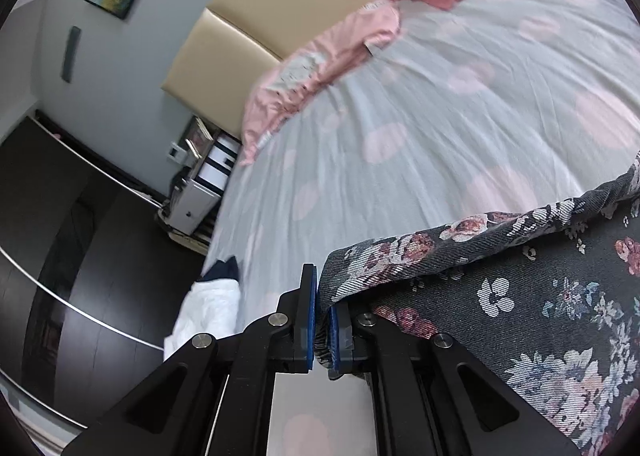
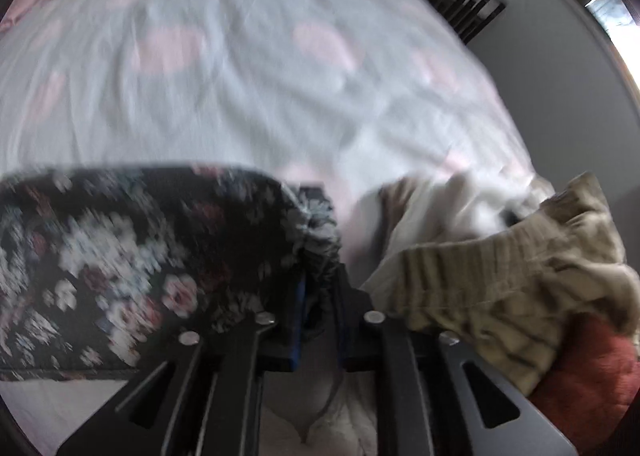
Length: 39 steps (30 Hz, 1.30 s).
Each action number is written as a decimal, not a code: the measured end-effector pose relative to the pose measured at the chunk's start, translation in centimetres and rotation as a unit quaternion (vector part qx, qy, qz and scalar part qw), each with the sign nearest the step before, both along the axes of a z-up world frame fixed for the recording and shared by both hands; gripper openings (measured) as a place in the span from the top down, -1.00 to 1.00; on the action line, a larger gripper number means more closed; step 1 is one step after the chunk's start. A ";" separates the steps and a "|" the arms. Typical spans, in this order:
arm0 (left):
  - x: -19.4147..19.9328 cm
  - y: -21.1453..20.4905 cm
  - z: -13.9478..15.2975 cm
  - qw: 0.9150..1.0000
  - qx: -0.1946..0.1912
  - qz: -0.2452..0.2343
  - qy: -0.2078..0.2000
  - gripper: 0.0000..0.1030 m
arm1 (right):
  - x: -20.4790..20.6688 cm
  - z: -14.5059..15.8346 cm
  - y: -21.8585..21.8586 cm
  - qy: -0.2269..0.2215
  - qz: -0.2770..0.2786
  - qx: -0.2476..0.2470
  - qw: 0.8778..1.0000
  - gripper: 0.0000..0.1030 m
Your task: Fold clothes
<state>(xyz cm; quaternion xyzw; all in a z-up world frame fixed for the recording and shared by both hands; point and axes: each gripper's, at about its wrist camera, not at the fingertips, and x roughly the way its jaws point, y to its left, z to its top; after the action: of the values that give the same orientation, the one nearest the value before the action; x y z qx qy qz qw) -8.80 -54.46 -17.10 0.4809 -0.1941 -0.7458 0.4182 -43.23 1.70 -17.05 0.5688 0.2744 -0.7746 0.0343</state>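
A dark floral garment (image 1: pixel 520 288) hangs stretched between my two grippers above the bed. My left gripper (image 1: pixel 323 308) is shut on one corner of it, the cloth pinched between the blue pads. In the right wrist view the same floral garment (image 2: pixel 140 256) spreads to the left, blurred by motion. My right gripper (image 2: pixel 320 288) is shut on its bunched grey edge. The lower part of the garment is hidden below both views.
The bed (image 1: pixel 440 116) has a pale grey cover with pink blotches, pink pillows (image 1: pixel 320 68) and a beige headboard (image 1: pixel 280 16). White and dark clothes (image 1: pixel 208 308) lie at the bed's left edge. A beige knit garment (image 2: pixel 500 288), white cloth and a red item (image 2: pixel 592 376) lie at the right.
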 end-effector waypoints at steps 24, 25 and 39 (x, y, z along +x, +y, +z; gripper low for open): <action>15.5 0.8 3.7 0.975 0.142 0.116 0.125 -0.16 | 1.1 1.1 -3.2 -0.003 0.001 -0.079 0.997 0.56; 16.5 0.7 3.7 0.971 0.155 0.125 0.132 -0.16 | 1.9 0.4 -3.3 -0.013 -0.004 -0.081 0.997 0.57; 22.3 6.8 0.5 0.936 0.321 0.078 0.120 -0.16 | 24.3 3.8 -7.8 -0.085 0.017 -0.314 0.946 0.56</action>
<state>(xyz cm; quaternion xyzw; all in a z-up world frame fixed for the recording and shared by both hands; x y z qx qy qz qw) 13.46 -47.71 -16.63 0.5099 0.1455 -0.7856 0.3189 -18.89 -6.10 -13.27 0.5880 0.0234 -0.7699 0.2471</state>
